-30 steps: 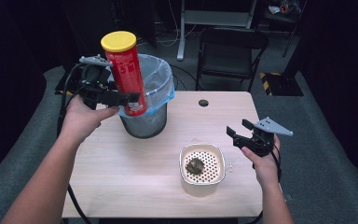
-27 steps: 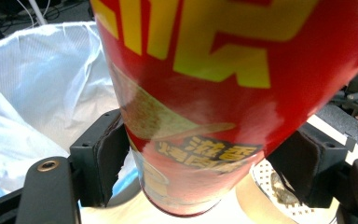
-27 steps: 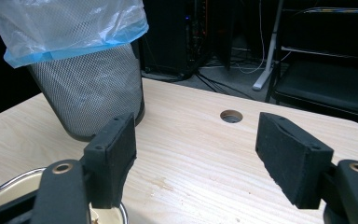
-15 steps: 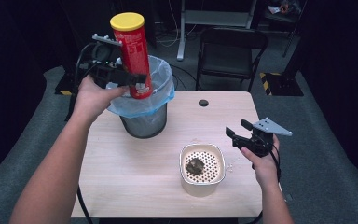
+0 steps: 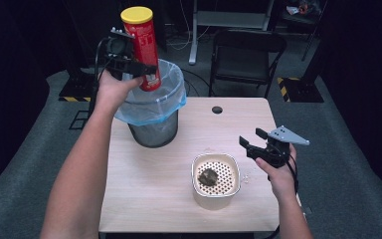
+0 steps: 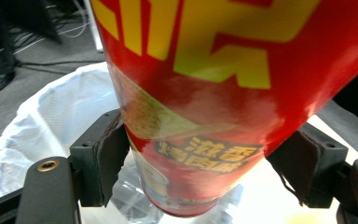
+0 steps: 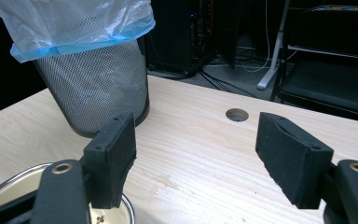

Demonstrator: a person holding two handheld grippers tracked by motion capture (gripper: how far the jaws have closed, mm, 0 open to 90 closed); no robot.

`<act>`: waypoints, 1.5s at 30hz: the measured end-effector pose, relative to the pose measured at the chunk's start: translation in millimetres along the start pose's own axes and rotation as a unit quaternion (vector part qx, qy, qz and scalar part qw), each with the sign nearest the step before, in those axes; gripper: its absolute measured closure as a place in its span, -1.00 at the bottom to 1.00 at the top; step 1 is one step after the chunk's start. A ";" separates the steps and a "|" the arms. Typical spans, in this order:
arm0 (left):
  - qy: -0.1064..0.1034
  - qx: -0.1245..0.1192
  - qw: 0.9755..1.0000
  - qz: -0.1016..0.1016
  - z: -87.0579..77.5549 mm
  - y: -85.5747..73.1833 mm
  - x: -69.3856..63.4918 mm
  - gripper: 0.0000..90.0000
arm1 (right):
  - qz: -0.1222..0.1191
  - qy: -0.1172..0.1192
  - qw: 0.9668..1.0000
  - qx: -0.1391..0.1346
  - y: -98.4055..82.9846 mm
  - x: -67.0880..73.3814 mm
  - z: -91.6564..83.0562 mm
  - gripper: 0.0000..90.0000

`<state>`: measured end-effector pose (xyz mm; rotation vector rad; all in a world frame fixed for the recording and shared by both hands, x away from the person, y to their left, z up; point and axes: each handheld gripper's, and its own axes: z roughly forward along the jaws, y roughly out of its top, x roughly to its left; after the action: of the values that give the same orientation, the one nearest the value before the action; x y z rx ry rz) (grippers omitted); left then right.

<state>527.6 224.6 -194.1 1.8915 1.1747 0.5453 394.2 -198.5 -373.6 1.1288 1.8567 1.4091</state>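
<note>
- Canister (image 5: 142, 47), red with a yellow lid, sits in the high view clamped low on its body by the left claw (image 5: 142, 69); it stands nearly upright, its base just over the near rim of the waste bin (image 5: 151, 124), whose plastic liner (image 5: 151, 107) lies directly beneath the claw.
- High view, other side: the right claw (image 5: 251, 144) hovers over the table (image 5: 149, 199) with its jaws spread and nothing between them; the perforated bowl (image 5: 215, 177), holding a dark scrap, sits just beside that claw, towards the person.
- Left gripper view: both pads (image 6: 112, 154) press the canister (image 6: 205, 107) from either side, so the grip is firm; past the jaws and below the canister's base lies the liner's open mouth (image 6: 51, 116).
- Right gripper view: the jaws stand wide and empty; ahead of them and off to one side is the bin's mesh wall (image 7: 98, 93), straight ahead a cable hole (image 7: 237, 114) in the tabletop, and the bowl's rim (image 7: 9, 179) lies under the near jaw.
- Step in hand, as I judge it: carrying the canister over the bin for disposal.
- Next move likely calls for centring the base over the opening, then spreading the jaws to drop it; releasing too near the rim could tip the canister outside.
</note>
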 end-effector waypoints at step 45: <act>-0.064 -0.007 0.998 -0.018 -27.0 -96.8 15.5 -0.34 | 0.001 -0.001 1.000 0.008 -2.3 -1.1 0.6 -0.37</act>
<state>464.9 271.3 -259.3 1.8608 1.1152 0.4051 394.6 -199.4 -376.1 1.1406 1.8673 1.3964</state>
